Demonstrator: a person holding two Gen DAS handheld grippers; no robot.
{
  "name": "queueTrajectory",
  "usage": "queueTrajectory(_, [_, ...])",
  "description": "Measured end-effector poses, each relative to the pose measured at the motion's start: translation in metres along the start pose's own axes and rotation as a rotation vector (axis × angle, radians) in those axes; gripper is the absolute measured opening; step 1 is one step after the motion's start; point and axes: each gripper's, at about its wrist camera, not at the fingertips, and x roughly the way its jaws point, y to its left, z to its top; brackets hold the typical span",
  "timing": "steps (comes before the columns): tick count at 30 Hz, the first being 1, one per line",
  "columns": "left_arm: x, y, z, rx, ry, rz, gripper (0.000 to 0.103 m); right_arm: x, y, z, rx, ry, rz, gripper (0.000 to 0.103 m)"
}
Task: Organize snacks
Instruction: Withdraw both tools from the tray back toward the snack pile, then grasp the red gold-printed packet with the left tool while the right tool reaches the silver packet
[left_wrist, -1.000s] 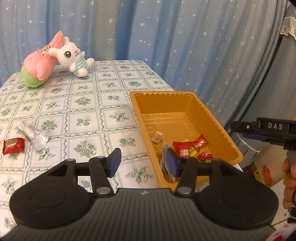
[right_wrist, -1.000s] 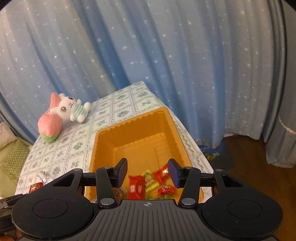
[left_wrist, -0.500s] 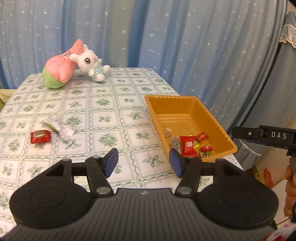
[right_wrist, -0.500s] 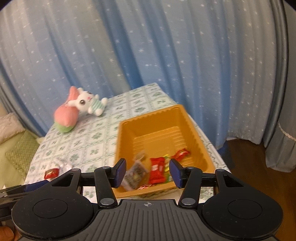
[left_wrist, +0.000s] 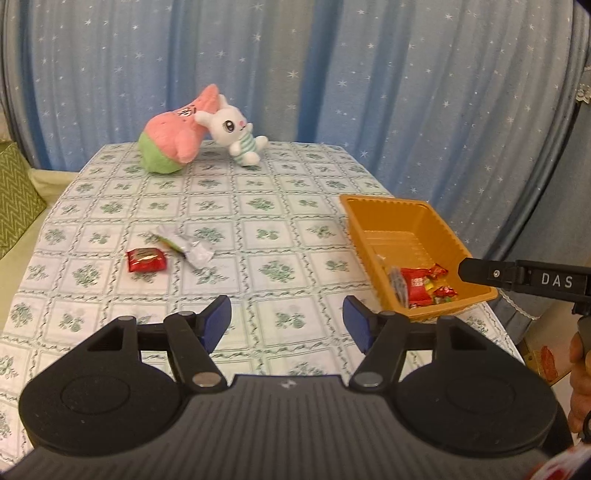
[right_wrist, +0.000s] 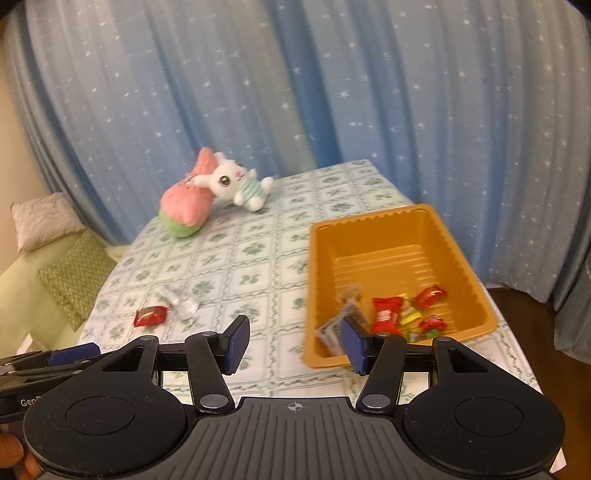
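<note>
- My left gripper (left_wrist: 287, 323) has its two blue fingers (left_wrist: 216, 323) wide apart, and nothing is between them; under the gap I see only the tablecloth (left_wrist: 258, 206).
- My right gripper (right_wrist: 293, 343) is the same: the blue pads (right_wrist: 236, 343) stand well apart and hold nothing.
- In the right wrist view, the right-side finger of my right gripper is in front of the near-left corner of the orange tray (right_wrist: 458, 240). I cannot tell if it touches the tray or is only above it.
- The orange tray (left_wrist: 436, 221) stands at the right side of the table, near the edge.
- Inside the tray, at its near end, lie several snacks: a red packet (right_wrist: 384, 314), a greyish clear packet (right_wrist: 341, 321), a yellow-green one (right_wrist: 408, 314) and two small red candies (right_wrist: 428, 295). They lie close together; the far end of the tray is bare.
- Two snacks are on the cloth, well apart from the tray, to the left: a red candy (left_wrist: 146, 259) and a silver wrapper (left_wrist: 186, 245) just beside it.
- At the far end of the table, a pink and green plush (left_wrist: 173, 134) lies with a white rabbit plush (left_wrist: 234, 133) leaning on it.
- Behind the table hangs a blue curtain (left_wrist: 332, 74) with small white stars.
- At the left, beside the table, there is a green patterned cushion (right_wrist: 74, 277).
</note>
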Motion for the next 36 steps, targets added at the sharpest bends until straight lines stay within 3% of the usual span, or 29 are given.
queueTrajectory(19, [0.012,0.079,0.01,0.034,0.036,0.075,0.071,0.048,0.062,-0.002,-0.145,0.054,0.07,0.055])
queueTrajectory(22, [0.024,0.094,0.014,0.069,0.044,0.083,0.075,0.066,0.07,0.0,-0.168,0.069,0.082,0.055])
queueTrajectory(36, [0.11,0.16,0.035,0.274,0.113,0.09,0.075,0.174,0.104,0.01,-0.297,0.148,0.177,0.055])
